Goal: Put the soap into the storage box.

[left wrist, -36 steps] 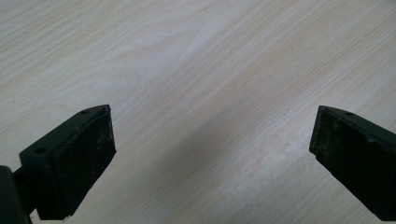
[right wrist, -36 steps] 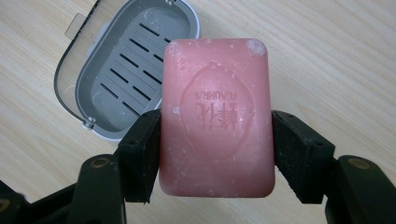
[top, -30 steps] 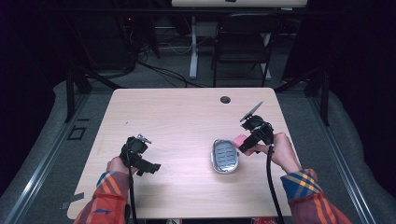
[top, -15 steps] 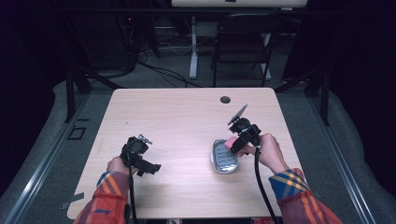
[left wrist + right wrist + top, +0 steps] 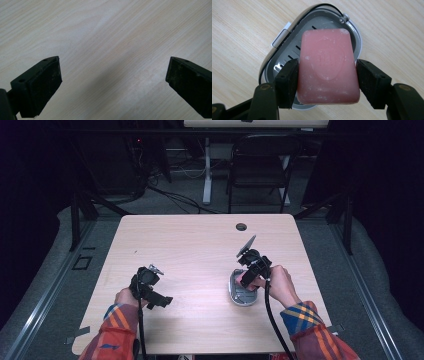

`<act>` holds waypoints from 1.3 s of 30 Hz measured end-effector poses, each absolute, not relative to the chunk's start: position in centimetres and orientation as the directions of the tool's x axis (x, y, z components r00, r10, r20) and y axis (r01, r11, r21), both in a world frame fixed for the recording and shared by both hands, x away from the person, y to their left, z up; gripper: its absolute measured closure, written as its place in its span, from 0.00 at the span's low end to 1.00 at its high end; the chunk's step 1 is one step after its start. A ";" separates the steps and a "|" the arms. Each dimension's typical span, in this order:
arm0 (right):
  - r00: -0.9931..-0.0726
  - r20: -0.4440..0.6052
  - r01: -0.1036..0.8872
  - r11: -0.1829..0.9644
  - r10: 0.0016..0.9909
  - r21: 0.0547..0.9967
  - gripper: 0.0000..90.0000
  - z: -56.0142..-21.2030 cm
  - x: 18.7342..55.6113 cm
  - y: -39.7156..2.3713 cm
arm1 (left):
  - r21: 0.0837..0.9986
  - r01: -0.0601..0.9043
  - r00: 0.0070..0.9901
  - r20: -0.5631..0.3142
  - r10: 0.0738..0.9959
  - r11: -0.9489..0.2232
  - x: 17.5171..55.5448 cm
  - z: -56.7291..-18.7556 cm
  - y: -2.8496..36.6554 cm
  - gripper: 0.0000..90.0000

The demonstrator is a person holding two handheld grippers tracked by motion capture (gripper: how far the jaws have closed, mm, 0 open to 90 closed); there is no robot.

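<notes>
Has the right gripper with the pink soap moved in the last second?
Yes. The right gripper, shut on the soap, has shifted left in the high view, from beside the soap dish to above it; the dish has stayed put.

The pink soap (image 5: 327, 66) hid most of the grey soap dish (image 5: 274, 53) under it. In the high view, the right gripper (image 5: 248, 279) covered the soap, and the picture's bottom edge cut off both sleeves.

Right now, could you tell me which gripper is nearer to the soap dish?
Right. The right gripper holds pink soap over the dish; the left gripper sits far across the table.
</notes>
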State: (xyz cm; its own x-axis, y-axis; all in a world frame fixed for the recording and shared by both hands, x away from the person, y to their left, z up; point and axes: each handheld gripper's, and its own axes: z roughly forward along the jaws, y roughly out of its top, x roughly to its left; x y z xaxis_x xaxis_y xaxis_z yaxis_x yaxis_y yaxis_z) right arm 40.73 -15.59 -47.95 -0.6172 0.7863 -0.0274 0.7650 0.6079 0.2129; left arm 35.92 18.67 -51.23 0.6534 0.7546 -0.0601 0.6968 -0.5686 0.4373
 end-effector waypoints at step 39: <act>-0.680 0.077 0.727 0.655 0.729 0.206 0.58 -47.7 39.0 -15.6 | 0.421 0.700 0.656 -0.060 0.752 -0.577 36.0 -51.4 18.5 0.00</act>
